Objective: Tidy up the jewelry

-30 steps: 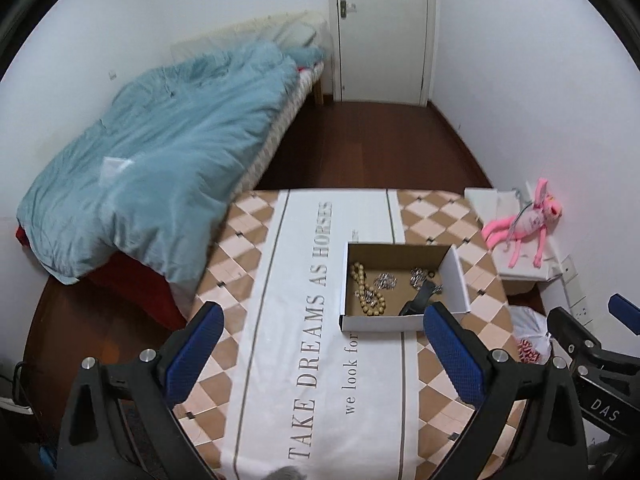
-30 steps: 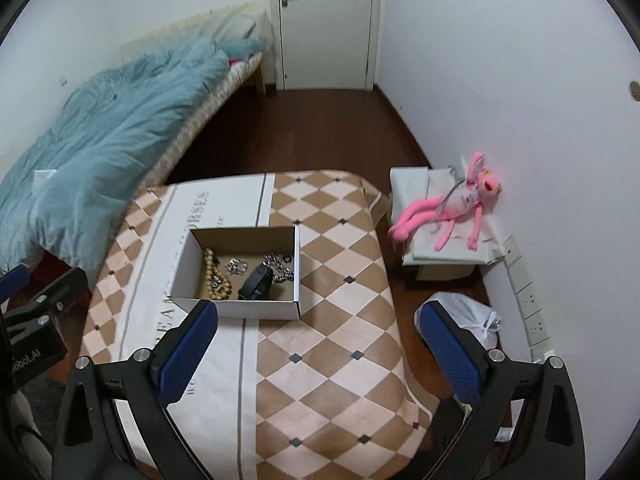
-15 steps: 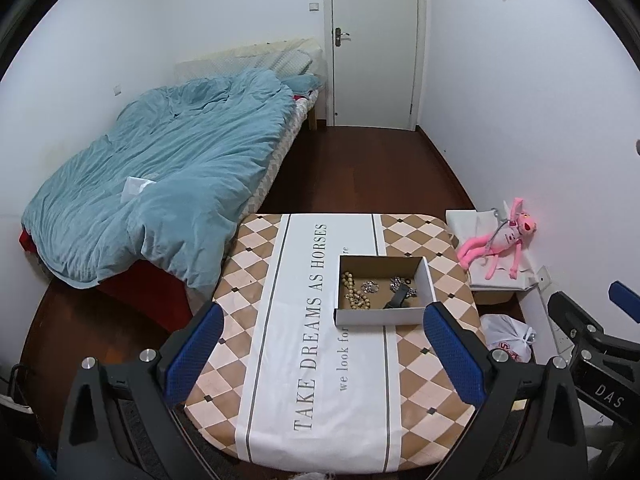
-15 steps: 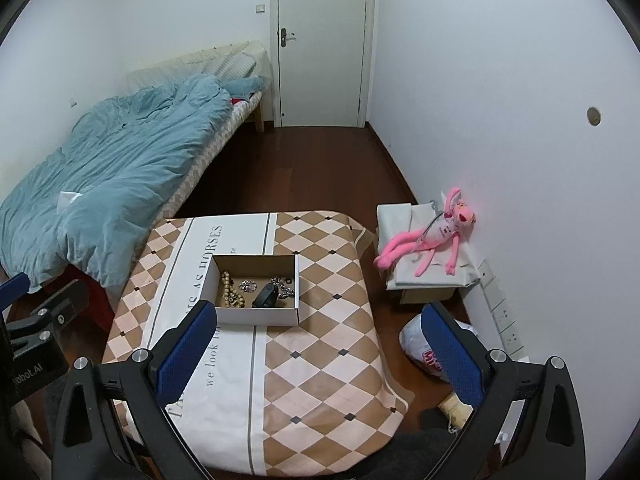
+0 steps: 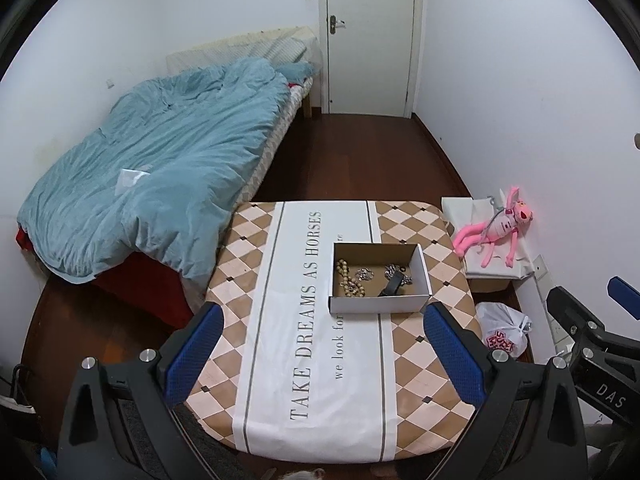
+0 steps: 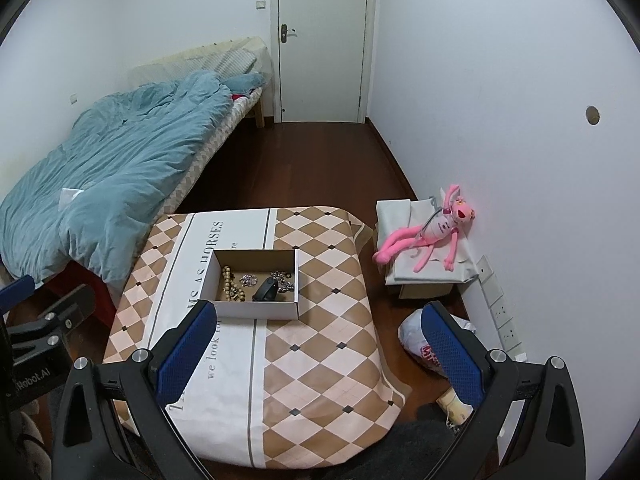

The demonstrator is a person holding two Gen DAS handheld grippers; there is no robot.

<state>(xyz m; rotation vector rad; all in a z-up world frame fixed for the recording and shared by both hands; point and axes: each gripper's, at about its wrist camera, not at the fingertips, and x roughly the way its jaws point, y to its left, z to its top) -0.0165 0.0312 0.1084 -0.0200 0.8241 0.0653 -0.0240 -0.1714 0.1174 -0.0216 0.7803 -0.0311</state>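
An open white cardboard box (image 5: pixel 376 305) (image 6: pixel 256 309) stands on the table with the checkered cloth (image 5: pixel 280 344) (image 6: pixel 320 352). Inside lie a tan bead bracelet (image 5: pixel 349 282) (image 6: pixel 231 289), silver jewelry pieces (image 5: pixel 364 274) (image 6: pixel 249 280) and a black band (image 5: pixel 391 285) (image 6: pixel 265 293). My left gripper (image 5: pixel 324 354) is open and empty, held high above the table's near part. My right gripper (image 6: pixel 320 346) is open and empty, high above the table's right part. Both are well away from the box.
A bed with a blue duvet (image 5: pixel 152 176) stands left of the table. A pink plush toy (image 5: pixel 500 228) (image 6: pixel 436 236) lies on a covered box by the right wall. A plastic bag (image 5: pixel 502 330) sits on the floor. A closed door (image 5: pixel 368 36) is at the back.
Both grippers have risen and pulled back from the table, so the box looks smaller and more of the room shows. Both stay open and empty.
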